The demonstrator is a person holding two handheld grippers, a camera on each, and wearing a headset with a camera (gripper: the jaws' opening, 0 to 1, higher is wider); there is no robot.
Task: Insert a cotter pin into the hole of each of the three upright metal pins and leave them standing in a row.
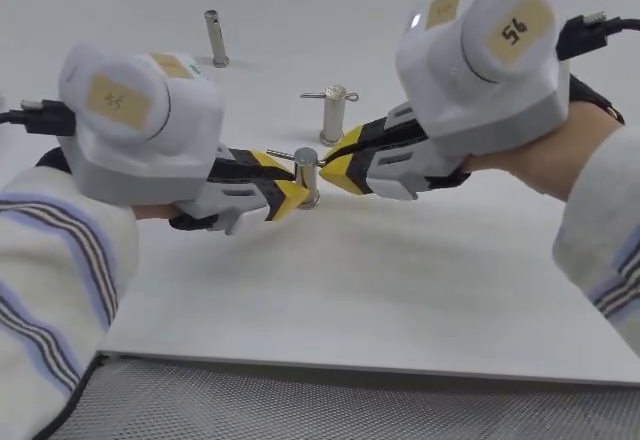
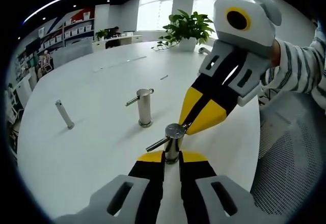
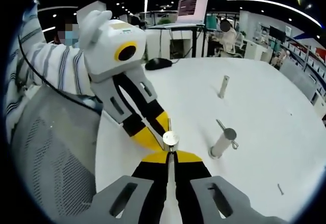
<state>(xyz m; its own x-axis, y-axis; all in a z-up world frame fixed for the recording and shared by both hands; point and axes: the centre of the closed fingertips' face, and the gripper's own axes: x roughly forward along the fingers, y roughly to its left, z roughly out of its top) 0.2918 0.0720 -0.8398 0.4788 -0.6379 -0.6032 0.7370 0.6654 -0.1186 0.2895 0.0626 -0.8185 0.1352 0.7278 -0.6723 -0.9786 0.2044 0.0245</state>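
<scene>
We see the left gripper (image 2: 172, 156) clamping its fingers on the near metal pin (image 2: 174, 132), the right gripper (image 3: 170, 155) pinched shut on its cotter pin (image 2: 157, 144).

Left tongs (image 1: 294, 196) and right tongs (image 1: 327, 166) close in from opposite sides on the near metal pin (image 1: 306, 174), blocking both its flanks. The left clamp its base and the right pinch the cotter pin (image 1: 280, 154) at its top. Just behind, the middle pin (image 1: 335, 115) with its crosswise cotter bars a straight reach back. The far pin (image 1: 214, 38) stands well apart, rear left. Open white worktop (image 1: 350, 290) lies in front and between those two pins.
</scene>
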